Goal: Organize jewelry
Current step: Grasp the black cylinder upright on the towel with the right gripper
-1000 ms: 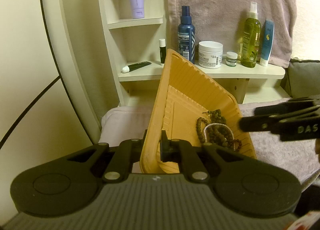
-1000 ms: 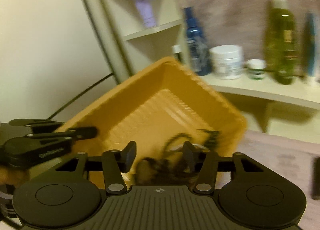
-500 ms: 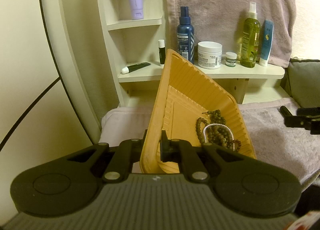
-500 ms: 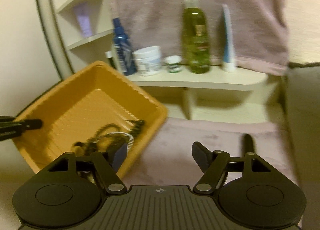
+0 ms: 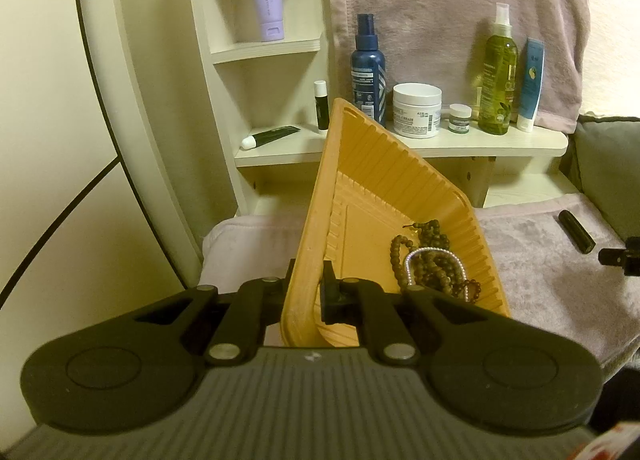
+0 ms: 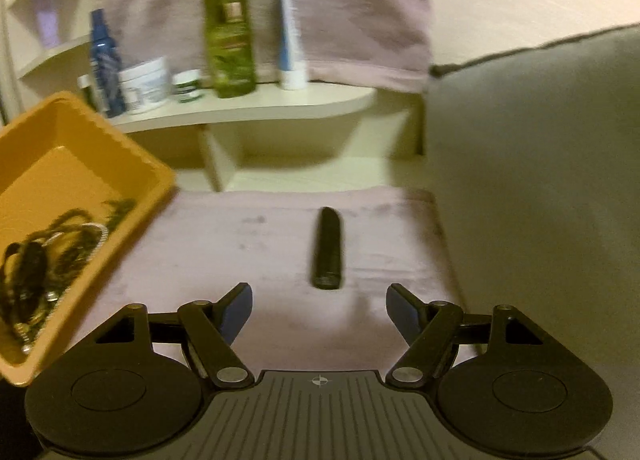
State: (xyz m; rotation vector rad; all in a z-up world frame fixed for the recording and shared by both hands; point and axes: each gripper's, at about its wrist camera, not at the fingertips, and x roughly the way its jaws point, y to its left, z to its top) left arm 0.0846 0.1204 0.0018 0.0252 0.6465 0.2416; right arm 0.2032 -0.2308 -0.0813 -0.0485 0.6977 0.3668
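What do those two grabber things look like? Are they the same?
Yes, they match. The left gripper and right gripper are both matte black: a ribbed grey-black body, two round discs at the sides, and linked bars joined by silver rivets. A tiny white mark sits mid-body. The right one's jaws have bluish pads. No cables or sleeves show.

Two wrist views, both facing the far shelf.
Left: close against orange tray point(image 5: 362, 180). Right: farther right, over black tube point(image 6: 327, 248); tray and tube shared.
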